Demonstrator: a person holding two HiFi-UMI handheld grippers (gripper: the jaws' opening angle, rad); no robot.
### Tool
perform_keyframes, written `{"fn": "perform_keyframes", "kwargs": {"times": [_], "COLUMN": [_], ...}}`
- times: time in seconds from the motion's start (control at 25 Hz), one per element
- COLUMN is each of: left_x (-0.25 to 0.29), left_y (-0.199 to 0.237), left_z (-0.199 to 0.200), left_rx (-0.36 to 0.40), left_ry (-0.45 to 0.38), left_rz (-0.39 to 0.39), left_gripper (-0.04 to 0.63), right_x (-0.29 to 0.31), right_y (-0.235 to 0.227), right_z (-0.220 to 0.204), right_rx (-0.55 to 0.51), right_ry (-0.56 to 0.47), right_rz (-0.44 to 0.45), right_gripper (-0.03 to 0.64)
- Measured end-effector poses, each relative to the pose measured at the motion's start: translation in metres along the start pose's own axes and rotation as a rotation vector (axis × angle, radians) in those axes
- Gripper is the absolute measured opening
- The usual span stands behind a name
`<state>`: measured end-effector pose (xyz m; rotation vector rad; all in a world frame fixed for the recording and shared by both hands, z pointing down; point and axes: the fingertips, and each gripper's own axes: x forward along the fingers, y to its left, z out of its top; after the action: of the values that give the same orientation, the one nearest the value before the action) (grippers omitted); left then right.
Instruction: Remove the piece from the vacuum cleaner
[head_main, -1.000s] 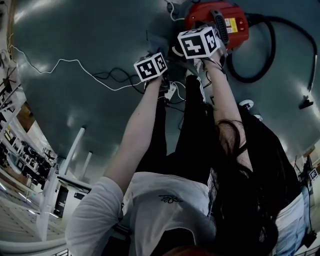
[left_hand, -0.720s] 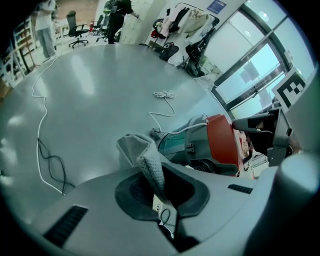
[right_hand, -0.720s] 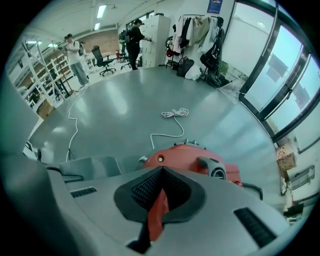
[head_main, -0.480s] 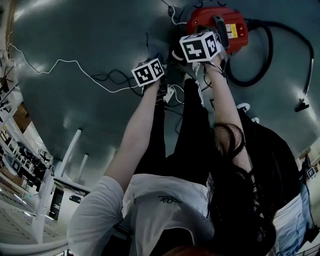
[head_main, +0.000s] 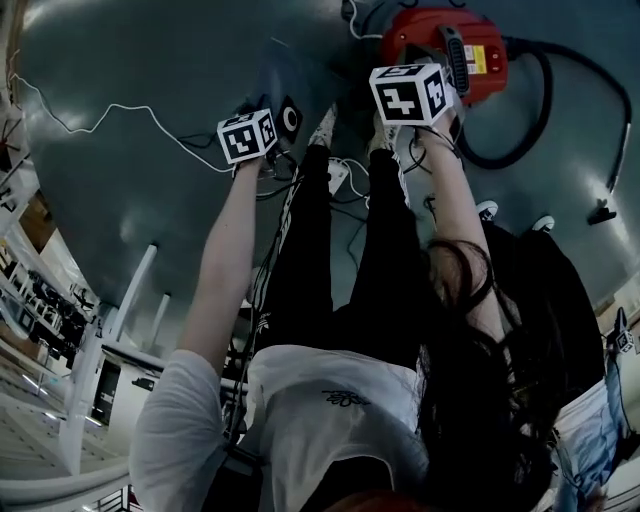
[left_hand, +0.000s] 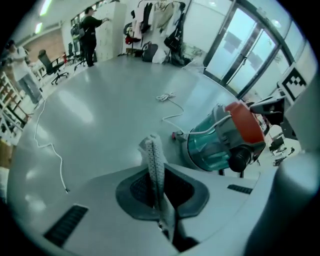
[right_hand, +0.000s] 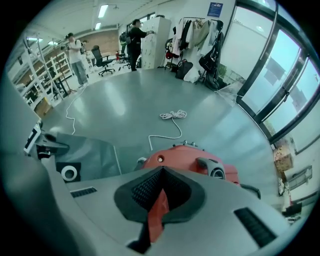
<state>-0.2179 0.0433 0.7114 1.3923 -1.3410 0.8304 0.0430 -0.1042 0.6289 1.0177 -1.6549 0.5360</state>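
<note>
My left gripper fingers pinch the dust bag by its mesh edge; bag's out, beside the vacuum cleaner. Right gripper fingers clamp its red shell. Thin edge grip, so the bag may slip and drop.

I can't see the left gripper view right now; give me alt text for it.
The left tool is shut on the thin edge of a pale, dimpled fabric piece, seen against a grey floor. To the right sits a vacuum cleaner with a red top and clear canister, a white cable trailing behind it.
</note>
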Motion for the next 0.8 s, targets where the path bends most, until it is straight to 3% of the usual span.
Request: {"fn": "perform_keyframes", "kwargs": {"times": [0.12,0.44,0.64,0.8], "left_x": [-0.013,-0.02,-0.053,-0.11], "left_y": [0.0,-0.042,-0.059,-0.088], "left_z": [0.022,0.075,0.106,0.153], "left_rx": [0.025,-0.044,-0.088,-0.036], "left_ry": [-0.087,-0.215,-0.307,-0.411], "left_rz": [-0.015,-0.027,-0.035,-0.068], "left_gripper": [0.014,0.014,0.014,0.014], "right_x": [-0.004,-0.003,-0.008,-0.068], "right_y": [-0.001,0.001,0.0,-0.025], "right_z": [0.0,0.001,-0.001,0.025], "right_rx": [0.009,0.033,0.091,0.198], "right_ry": [-0.014,0.013,0.02,-0.121], "right_rz": [-0.026,-0.001,0.04,0.005], "right_gripper": [-0.003,-0.003,-0.002,-0.002]}}
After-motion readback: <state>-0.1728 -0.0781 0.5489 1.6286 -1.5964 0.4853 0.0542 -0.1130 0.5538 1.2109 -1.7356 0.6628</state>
